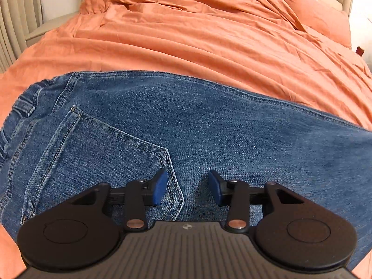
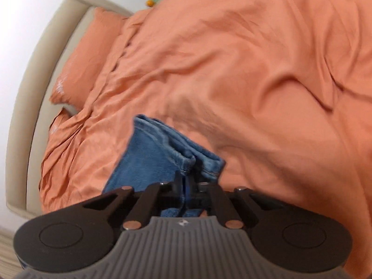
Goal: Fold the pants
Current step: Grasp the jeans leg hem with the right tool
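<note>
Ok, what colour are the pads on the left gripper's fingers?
Blue pads on black fingers, clearest in the left wrist view.

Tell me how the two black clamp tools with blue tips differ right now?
The left gripper stands open, its blue pads apart above the blue denim jeans near a back pocket, gripping nothing. The right gripper is shut on the jeans' hem end. The left looks at flat denim; the right holds bunched layers. Both work over the same orange bedcover.

Bright, even light — right view blurred, fisheye-bent edges.
</note>
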`<action>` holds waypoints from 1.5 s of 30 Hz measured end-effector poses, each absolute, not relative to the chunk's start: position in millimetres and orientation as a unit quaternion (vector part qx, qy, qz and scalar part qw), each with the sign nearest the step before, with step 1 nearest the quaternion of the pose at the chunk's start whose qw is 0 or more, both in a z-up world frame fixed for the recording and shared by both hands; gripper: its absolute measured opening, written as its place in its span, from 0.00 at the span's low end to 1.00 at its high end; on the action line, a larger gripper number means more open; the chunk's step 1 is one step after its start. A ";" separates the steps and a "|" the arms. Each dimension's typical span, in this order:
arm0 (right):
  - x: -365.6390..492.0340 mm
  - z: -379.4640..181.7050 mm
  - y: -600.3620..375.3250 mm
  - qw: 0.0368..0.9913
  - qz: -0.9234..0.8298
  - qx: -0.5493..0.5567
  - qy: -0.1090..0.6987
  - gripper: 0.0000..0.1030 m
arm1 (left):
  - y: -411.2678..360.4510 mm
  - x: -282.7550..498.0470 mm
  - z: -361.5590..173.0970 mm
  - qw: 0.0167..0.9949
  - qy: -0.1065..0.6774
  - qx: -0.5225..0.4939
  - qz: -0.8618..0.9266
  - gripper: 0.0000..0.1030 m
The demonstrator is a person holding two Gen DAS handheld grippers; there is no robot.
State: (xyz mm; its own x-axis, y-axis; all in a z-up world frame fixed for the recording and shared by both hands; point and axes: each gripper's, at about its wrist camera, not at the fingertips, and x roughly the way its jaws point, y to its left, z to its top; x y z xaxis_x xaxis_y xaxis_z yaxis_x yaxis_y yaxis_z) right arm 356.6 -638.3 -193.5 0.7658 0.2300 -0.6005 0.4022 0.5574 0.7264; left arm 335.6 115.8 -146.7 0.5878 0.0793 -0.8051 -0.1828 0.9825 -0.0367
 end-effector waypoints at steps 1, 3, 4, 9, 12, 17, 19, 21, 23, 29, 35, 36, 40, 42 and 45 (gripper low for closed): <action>353.7 -181.3 -635.1 0.831 -0.044 0.451 0.324 0.00 | 114.1 336.4 -147.1 0.889 0.449 -0.051 0.072 0.47; 349.9 -156.0 -627.2 0.862 -0.034 0.403 0.307 0.00 | 112.1 338.1 -148.3 0.888 0.453 -0.043 0.071 0.47; 353.7 -154.0 -625.6 0.868 -0.045 0.376 0.323 0.00 | 111.5 338.7 -148.7 0.887 0.455 -0.039 0.070 0.47; 358.5 -186.8 -633.6 0.844 -0.079 0.390 0.360 0.00 | 110.5 340.6 -140.7 0.886 0.456 -0.037 0.071 0.47; 356.5 -195.3 -630.3 0.844 -0.089 0.383 0.364 0.00 | 110.9 337.4 -124.4 0.892 0.445 -0.038 0.069 0.48; 348.7 -182.5 -635.1 0.844 -0.088 0.384 0.363 0.10 | 97.8 340.1 -94.2 0.897 0.440 -0.029 0.021 0.50; 344.0 -178.8 -637.2 0.844 -0.082 0.387 0.363 0.33 | 83.9 343.6 -84.5 0.901 0.433 -0.014 -0.007 0.52; 333.7 -175.7 -639.5 0.838 -0.056 0.404 0.362 0.42 | 65.2 351.1 -79.3 0.899 0.435 -0.007 -0.048 0.53; 326.4 -181.4 -640.8 0.821 -0.020 0.443 0.360 0.44 | 43.9 359.7 -78.1 0.893 0.441 0.001 -0.087 0.53; 330.3 -226.9 -643.4 0.781 -0.017 0.516 0.352 0.40 | -33.1 384.6 -91.5 0.880 0.440 0.050 -0.173 0.53; 347.8 -242.7 -658.1 0.775 -0.015 0.546 0.318 0.28 | -93.8 415.7 -123.1 0.869 0.443 0.076 -0.209 0.53; 350.7 -244.5 -659.4 0.776 -0.015 0.544 0.318 0.22 | -102.8 421.8 -128.2 0.868 0.441 0.077 -0.214 0.53; 352.0 -244.2 -660.3 0.787 -0.004 0.531 0.314 0.12 | -134.0 438.9 -143.8 0.869 0.429 0.081 -0.233 0.53; 350.3 -236.4 -657.6 0.807 0.000 0.500 0.313 0.09 | -145.7 446.9 -150.8 0.871 0.423 0.078 -0.238 0.53; 349.6 -233.0 -657.3 0.814 -0.001 0.483 0.321 0.07 | -162.5 459.7 -161.1 0.878 0.410 0.086 -0.232 0.53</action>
State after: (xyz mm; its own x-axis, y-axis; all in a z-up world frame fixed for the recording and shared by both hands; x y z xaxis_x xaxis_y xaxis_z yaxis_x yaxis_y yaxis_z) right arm 349.6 -657.3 -233.1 0.7937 0.3090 -0.5240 0.3120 0.5327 0.7867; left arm 459.7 -162.5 -161.1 0.5570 -0.3370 -0.7590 0.4774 0.8778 -0.0394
